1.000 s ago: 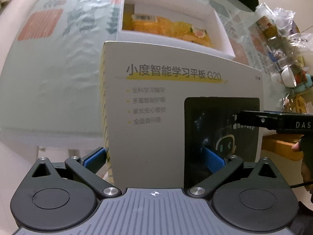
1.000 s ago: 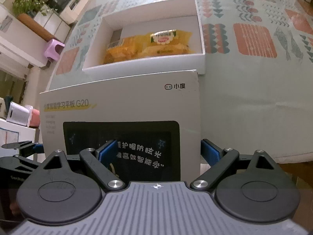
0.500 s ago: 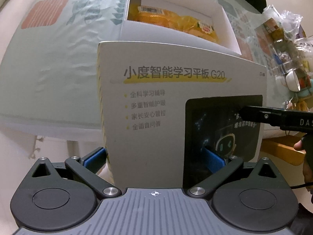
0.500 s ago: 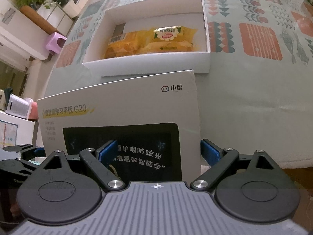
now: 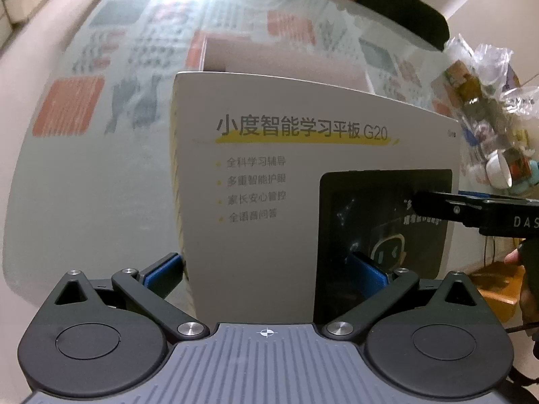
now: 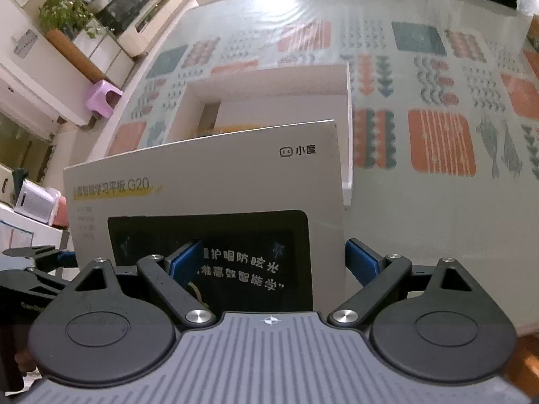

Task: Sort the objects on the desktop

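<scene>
Tablecloth (image 6: 441,141): patterned in orange and teal, covers the table.
Purple stool (image 6: 102,99): on the floor, beside the table.
Potted plant (image 6: 64,13): on a white cabinet, background.

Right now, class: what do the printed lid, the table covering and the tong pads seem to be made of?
Lid: likely matte printed cardboard, with crisp flat edges. Table covering: probably clear glossy plastic over patterned cloth; wrinkles and glare show. Pads: seemingly blue rubber, dull surface.

Box lid (image 5: 269,185) face: headline "小度智能学习平板 G20" near top edge; below it bullets "全科学习辅导", "多重智能护眼", "家长安心管控", fourth too blurred to read. Lid top-right corner: "小度" logo. Printed tablet screen (image 6: 209,235): "护眼防眩光". Right gripper (image 5: 471,213) body: "DAS", cut off at frame edge.
</scene>
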Tool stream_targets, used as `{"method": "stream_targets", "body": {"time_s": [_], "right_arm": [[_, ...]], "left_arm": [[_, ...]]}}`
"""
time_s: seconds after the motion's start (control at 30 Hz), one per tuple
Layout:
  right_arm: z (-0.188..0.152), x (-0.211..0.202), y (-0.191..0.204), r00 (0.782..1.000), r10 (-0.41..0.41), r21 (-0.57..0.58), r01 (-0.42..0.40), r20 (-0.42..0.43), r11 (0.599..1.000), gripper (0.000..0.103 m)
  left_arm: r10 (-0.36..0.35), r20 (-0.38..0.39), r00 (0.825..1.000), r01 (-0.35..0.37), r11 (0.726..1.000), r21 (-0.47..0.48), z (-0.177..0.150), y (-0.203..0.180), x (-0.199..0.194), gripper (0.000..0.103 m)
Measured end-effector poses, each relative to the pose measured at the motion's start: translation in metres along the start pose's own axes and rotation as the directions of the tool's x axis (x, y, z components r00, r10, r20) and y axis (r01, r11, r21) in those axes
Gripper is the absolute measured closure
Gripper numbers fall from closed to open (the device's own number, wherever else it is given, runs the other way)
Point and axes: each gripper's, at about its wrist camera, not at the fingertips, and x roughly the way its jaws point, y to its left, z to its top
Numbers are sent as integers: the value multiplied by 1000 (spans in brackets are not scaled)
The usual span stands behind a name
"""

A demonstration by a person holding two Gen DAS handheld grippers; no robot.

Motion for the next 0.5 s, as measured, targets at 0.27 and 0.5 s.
{"method": "stream_targets", "body": {"time_s": [0.27,0.5], "right_arm": [[49,13,-12,1000,6,32,-6,22,999,0],[92,29,-23,1000,1,55,-1,15,998,0]], "left_arm": [[19,23,1000,-20,999,31,56,-4,6,0],[9,9,1000,-10,1000,30,100,-5,22,0]]}}
